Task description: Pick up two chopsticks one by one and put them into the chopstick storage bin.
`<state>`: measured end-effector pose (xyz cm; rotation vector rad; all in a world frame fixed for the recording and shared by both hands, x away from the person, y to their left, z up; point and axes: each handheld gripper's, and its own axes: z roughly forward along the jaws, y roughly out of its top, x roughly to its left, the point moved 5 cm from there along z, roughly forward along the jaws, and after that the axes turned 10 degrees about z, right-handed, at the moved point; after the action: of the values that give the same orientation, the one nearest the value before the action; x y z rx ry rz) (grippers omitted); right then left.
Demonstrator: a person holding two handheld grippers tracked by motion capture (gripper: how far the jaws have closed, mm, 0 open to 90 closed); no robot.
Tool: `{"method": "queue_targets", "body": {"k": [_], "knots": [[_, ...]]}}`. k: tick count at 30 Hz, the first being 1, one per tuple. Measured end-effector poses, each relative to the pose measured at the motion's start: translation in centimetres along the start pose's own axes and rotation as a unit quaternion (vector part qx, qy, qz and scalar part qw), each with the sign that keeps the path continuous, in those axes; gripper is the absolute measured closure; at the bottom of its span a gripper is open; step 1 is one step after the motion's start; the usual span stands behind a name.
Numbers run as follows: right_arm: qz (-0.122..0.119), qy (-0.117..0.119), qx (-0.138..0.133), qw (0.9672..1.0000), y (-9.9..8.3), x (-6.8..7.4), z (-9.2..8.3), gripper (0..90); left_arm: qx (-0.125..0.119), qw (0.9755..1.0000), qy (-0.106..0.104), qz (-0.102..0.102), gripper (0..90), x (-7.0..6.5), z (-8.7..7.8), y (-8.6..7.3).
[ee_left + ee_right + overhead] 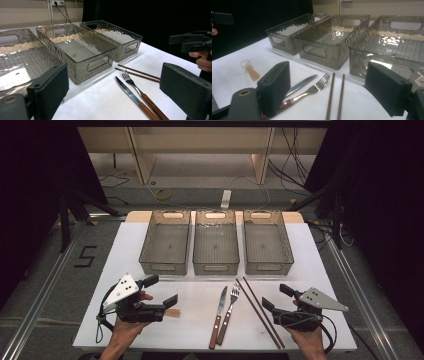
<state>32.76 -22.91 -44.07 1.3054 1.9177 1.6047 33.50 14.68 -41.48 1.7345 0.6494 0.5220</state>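
High view: the left gripper [164,291] at 8 o'clock and the right gripper [277,296] at 4 o'clock both gape wide, holding nothing. Between them, at 6 o'clock, lie the knife [218,316], fork [229,311] and chopsticks [259,310], with three bins [216,268] at 12.

From my feed I see a white table [150,335] on grey carpet floor [45,285], with a black "5" mark [85,256] taped left of it. Metal rails [35,305] run along both sides. Behind stands a light wooden shelf unit [200,150]; cables [162,194] and a white power strip [226,198] lie on the floor. Black curtains [30,180] flank both sides.
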Motion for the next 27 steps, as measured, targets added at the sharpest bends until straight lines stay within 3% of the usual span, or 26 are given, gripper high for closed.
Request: {"method": "queue_targets", "body": {"k": [5, 11, 12, 14, 15, 16, 17, 20, 23, 24, 25, 27], "knots": [[0.000, 0.000, 0.000, 1.0000, 0.1, 0.0, 0.0, 22.0, 0.000, 1.0000, 0.001, 0.001, 8.0, 0.0, 0.0, 0.0], [0.002, 0.006, 0.030, 0.9995, 0.2, 0.2, 0.5, 20.9, -0.001, 1.0000, 0.004, -0.002, 8.0, 0.2, 0.0, 0.0], [-0.022, 0.007, 0.056, 0.9982, 0.5, 0.5, 0.7, 21.9, -0.001, 1.0000, 0.004, -0.002, 8.0, 0.2, -0.1, 0.0], [-0.056, -0.006, 0.081, 0.9951, 0.9, 0.9, 0.8, 21.9, -0.002, 1.0000, 0.004, -0.003, 8.0, 0.2, -0.1, 0.0], [-0.056, -0.006, 0.081, 0.9951, 0.9, 0.9, 0.8, 21.9, -0.001, 1.0000, 0.002, -0.002, 8.0, 0.2, 0.0, 0.0], [-0.064, -0.012, 0.093, 0.9935, 1.0, 0.9, 0.8, 21.6, -0.001, 1.0000, 0.003, -0.002, 8.0, 0.1, 0.0, 0.0], [-0.076, -0.020, 0.123, 0.9894, 1.4, 1.0, 1.0, 21.3, -0.001, 1.0000, 0.002, -0.001, 8.0, 0.1, 0.0, 0.0], [-0.093, -0.035, 0.169, 0.9806, 1.8, 1.1, 1.5, 21.5, -0.001, 1.0000, 0.002, 0.001, 8.0, 0.1, 0.0, 0.0], [-0.095, -0.040, 0.213, 0.9715, 2.2, 1.1, 1.8, 21.1, 0.000, 1.0000, 0.002, 0.002, 8.0, 0.0, 0.0, 0.0], [-0.095, -0.040, 0.213, 0.9715, 2.2, 1.1, 1.8, 21.1, 0.000, 1.0000, 0.001, 0.003, 8.0, 0.0, 0.0, 0.0], [-0.100, -0.048, 0.233, 0.9661, 2.5, 1.0, 1.9, 20.8, -0.001, 1.0000, 0.001, 0.003, 8.0, 0.0, 0.0, 0.1], [-0.098, -0.049, 0.237, 0.9652, 2.7, 0.9, 1.9, 20.8, -0.001, 1.0000, 0.001, 0.005, 8.0, 0.0, 0.0, 0.1]]}}
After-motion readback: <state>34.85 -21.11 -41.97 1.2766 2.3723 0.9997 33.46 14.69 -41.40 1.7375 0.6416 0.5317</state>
